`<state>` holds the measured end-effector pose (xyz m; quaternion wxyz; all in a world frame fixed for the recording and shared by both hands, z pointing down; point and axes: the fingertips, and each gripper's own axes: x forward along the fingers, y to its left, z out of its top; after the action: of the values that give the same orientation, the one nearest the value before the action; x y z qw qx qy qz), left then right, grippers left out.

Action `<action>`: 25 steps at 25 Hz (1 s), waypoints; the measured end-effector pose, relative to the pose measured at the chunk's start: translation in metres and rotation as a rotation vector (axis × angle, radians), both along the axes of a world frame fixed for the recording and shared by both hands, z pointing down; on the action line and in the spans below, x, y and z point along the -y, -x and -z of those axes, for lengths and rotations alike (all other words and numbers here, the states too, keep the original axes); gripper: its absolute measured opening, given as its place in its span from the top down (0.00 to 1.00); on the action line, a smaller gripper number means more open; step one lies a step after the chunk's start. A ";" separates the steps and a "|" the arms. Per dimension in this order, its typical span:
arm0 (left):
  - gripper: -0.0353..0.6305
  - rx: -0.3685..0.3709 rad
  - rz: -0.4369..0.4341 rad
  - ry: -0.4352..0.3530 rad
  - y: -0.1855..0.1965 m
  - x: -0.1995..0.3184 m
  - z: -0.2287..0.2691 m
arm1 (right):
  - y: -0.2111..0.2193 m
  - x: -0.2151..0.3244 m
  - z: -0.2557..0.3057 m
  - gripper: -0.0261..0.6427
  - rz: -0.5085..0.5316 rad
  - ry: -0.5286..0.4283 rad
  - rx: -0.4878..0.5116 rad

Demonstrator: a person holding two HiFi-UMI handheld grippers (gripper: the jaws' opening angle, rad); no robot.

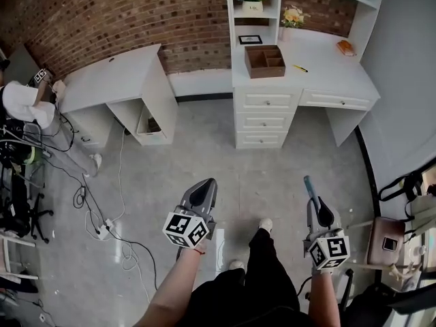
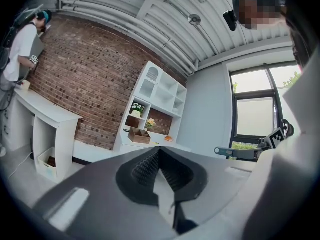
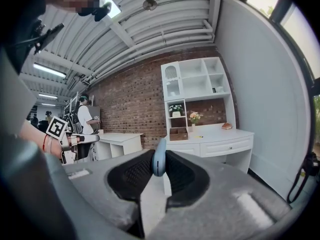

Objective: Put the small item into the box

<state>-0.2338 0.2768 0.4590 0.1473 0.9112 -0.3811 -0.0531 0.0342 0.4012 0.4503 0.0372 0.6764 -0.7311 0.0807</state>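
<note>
A small, flat, light-blue item (image 3: 159,157) is pinched between the pads of my right gripper (image 3: 159,168), which is shut on it. In the head view the blue item (image 1: 308,183) sticks out past my right gripper (image 1: 313,200), low over the floor at the right. The brown wooden box (image 1: 265,60) with compartments stands on the white desk (image 1: 320,80) far ahead. The box also shows small in the right gripper view (image 3: 178,133) and the left gripper view (image 2: 138,135). My left gripper (image 1: 209,184) hangs at the left with its jaws together (image 2: 159,153) and nothing between them.
A yellow pen (image 1: 300,68), an orange object (image 1: 345,47), a picture frame (image 1: 250,39) and flowers (image 1: 293,17) share the desk. A second white desk (image 1: 116,80) stands at the left, with a person (image 1: 24,104) beside it. Cables (image 1: 102,216) trail over the floor, and a chair (image 1: 388,240) stands at the right.
</note>
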 end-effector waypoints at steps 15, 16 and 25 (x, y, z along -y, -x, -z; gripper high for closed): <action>0.94 0.009 0.042 0.017 -0.063 0.138 -0.006 | -0.054 0.162 -0.007 0.86 0.087 0.021 0.010; 0.94 0.010 0.045 0.018 -0.068 0.147 -0.006 | -0.058 0.172 -0.007 0.86 0.093 0.021 0.012; 0.94 0.007 0.077 0.020 -0.109 0.223 -0.007 | -0.099 0.257 -0.009 0.86 0.134 0.021 0.009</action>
<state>-0.1245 0.0539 0.4658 0.1530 0.8945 -0.4168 -0.0515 0.1329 0.1444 0.4593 0.0464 0.6251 -0.7741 0.0886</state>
